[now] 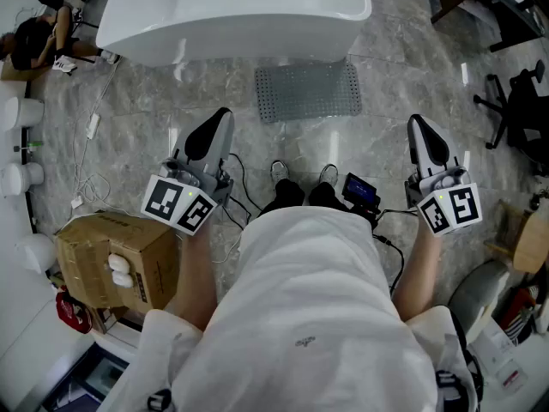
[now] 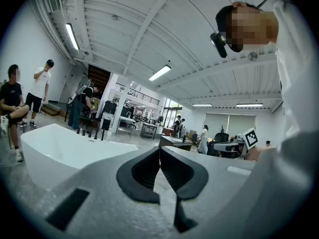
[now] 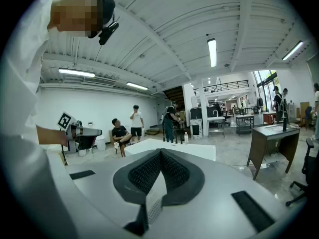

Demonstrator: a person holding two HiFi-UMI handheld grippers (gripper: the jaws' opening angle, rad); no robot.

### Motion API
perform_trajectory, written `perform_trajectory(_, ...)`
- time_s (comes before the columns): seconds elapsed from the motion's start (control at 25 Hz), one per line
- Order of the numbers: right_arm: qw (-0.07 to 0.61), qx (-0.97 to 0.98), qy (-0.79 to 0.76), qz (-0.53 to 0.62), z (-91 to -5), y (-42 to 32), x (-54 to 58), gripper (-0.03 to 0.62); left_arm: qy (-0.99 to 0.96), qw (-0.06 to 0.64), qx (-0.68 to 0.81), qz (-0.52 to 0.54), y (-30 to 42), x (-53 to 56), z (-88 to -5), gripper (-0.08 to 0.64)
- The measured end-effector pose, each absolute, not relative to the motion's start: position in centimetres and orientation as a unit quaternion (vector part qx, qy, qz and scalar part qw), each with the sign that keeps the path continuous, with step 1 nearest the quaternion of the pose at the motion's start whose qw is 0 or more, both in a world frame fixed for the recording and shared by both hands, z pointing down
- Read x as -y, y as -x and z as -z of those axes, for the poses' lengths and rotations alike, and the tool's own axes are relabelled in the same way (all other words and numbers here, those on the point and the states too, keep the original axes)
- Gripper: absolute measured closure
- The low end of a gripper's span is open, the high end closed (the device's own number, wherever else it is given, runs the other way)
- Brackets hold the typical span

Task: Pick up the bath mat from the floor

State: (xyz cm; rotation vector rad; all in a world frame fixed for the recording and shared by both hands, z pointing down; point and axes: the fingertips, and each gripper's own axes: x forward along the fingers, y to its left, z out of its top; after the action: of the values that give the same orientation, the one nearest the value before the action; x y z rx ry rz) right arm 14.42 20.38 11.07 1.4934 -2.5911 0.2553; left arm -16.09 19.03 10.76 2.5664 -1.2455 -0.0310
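A white tub (image 1: pixel 232 11) stands at the far edge of the grey marbled floor (image 1: pixel 171 101). The grey, perforated mat (image 1: pixel 309 91) lies flat on the floor just in front of it, ahead of the person and well apart from both grippers. A cardboard box (image 1: pixel 120 256) sits at the person's left, bearing what may be two small white items. The left gripper (image 2: pixel 160 151) and right gripper (image 3: pixel 160 152) are held near level at either side, each with its jaws closed tip to tip on nothing.
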Motion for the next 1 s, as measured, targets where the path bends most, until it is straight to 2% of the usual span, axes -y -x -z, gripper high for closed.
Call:
perform_trajectory(0.6, 0.072, 0.857, -0.505, -0.07, -10.3, -11.2, -20.0, 0.586, -0.901, 0.141, 0.409, -0.021, 17.2, -18.6, -12.6, 0.546)
perform_trajectory(1.0, 0.082, 0.837, -0.526, -0.128, -13.5, -9.1, -21.7, 0.586, -0.901, 0.174, 0.397, -0.029, 19.6, -17.6, -16.2, 0.549)
